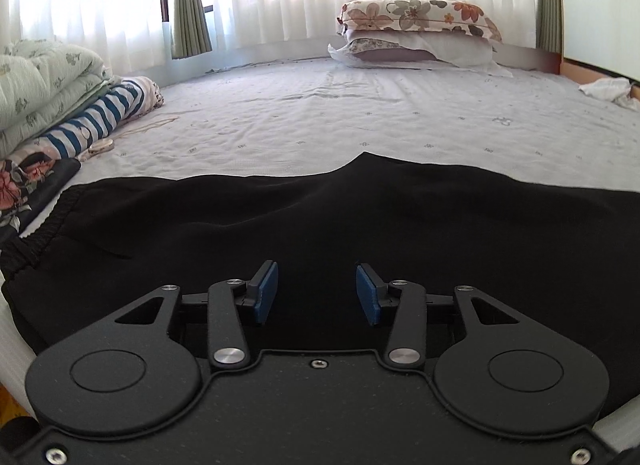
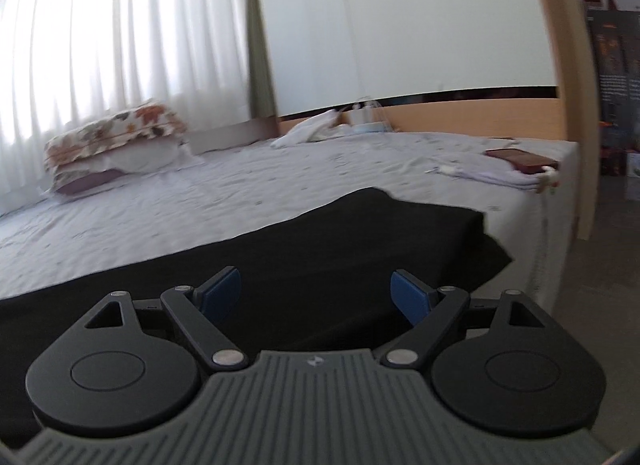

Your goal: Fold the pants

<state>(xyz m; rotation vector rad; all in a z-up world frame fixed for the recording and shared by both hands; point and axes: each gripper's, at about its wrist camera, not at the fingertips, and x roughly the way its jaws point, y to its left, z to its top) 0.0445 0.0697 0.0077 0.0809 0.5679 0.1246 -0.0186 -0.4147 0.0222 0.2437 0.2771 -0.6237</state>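
Black pants [image 1: 320,217] lie flat along the near edge of the bed, with the elastic waistband [image 1: 44,229] at the left in the left wrist view. My left gripper [image 1: 317,291] is open and empty, with its blue pads over the black cloth near the waist end. The pants also show in the right wrist view [image 2: 320,249], with the leg end at the right near the bed's corner. My right gripper [image 2: 316,297] is open and empty above the leg part of the pants.
A pale sheet [image 1: 340,117] covers the bed. Stacked floral pillows [image 1: 416,31] sit at the back. Folded quilt and striped clothes [image 1: 80,113] lie at the left. A dark red phone [image 2: 520,159] on folded cloth lies near the right bed corner. A wooden post [image 2: 568,85] stands right.
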